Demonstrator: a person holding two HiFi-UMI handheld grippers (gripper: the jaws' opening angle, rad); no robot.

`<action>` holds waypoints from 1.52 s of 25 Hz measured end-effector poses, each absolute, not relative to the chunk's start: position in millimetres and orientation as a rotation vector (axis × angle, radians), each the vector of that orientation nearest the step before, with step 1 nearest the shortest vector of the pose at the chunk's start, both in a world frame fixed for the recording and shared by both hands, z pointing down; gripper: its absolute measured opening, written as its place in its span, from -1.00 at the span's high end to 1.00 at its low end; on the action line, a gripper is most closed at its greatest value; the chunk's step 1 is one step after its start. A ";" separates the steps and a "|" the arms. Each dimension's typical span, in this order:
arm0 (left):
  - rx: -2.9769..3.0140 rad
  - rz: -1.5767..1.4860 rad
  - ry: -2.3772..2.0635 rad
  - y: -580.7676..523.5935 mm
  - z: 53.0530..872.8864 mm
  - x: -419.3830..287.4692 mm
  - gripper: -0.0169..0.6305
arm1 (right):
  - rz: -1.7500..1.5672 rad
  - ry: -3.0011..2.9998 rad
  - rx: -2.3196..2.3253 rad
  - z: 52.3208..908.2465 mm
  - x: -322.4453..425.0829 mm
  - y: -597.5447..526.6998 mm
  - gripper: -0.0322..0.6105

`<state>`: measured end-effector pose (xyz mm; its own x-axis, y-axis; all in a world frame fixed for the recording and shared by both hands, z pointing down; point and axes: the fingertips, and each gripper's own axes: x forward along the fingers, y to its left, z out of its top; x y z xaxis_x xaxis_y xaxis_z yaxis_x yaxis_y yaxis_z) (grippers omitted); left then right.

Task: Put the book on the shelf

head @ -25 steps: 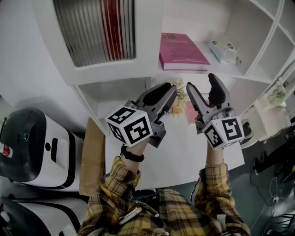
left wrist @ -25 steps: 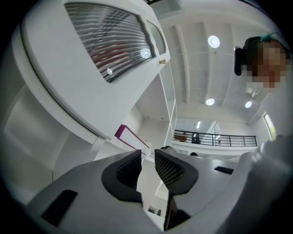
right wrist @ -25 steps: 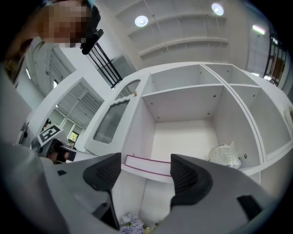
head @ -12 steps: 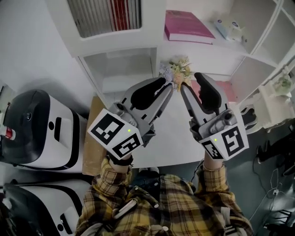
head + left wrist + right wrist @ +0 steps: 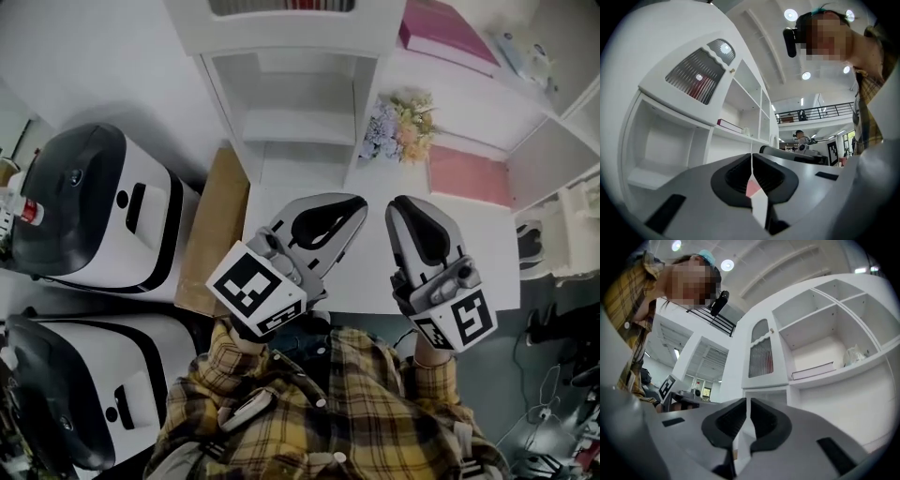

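The left gripper (image 5: 354,204) is closed, with nothing between its jaws. The right gripper (image 5: 401,206) has just been closing; its jaws stand almost together and are also empty. The flat pink hardcover book (image 5: 448,36) lies on the white shelf unit (image 5: 291,28), ahead of and above the right gripper and well apart from it. Hazard: a forward reach could sweep and topple the small pastel flower bouquet (image 5: 401,127), which stands directly ahead of both grippers.
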<state>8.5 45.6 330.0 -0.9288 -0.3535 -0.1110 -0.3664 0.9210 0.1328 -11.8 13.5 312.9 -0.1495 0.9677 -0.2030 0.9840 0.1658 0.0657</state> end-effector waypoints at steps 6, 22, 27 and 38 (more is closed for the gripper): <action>-0.479 0.303 3.065 50.4 362.3 24.0 0.89 | -0.131 2.242 2.056 351.2 5.0 24.8 0.84; -0.477 0.391 3.054 60.9 388.5 36.6 0.89 | -0.114 2.251 2.165 375.8 18.1 45.8 0.85; -0.504 0.394 3.053 61.0 389.6 38.1 0.89 | -0.116 2.266 2.167 377.9 20.9 48.3 0.85; -0.528 0.411 3.054 60.6 393.1 38.8 0.89 | -0.153 2.321 2.152 383.4 19.8 47.6 0.85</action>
<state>38.8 60.6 393.1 -0.9428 -0.3281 -0.0593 -0.3321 0.9084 0.2539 19.8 47.6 383.4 -0.0778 0.9959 -0.0455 0.9933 0.0735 -0.0893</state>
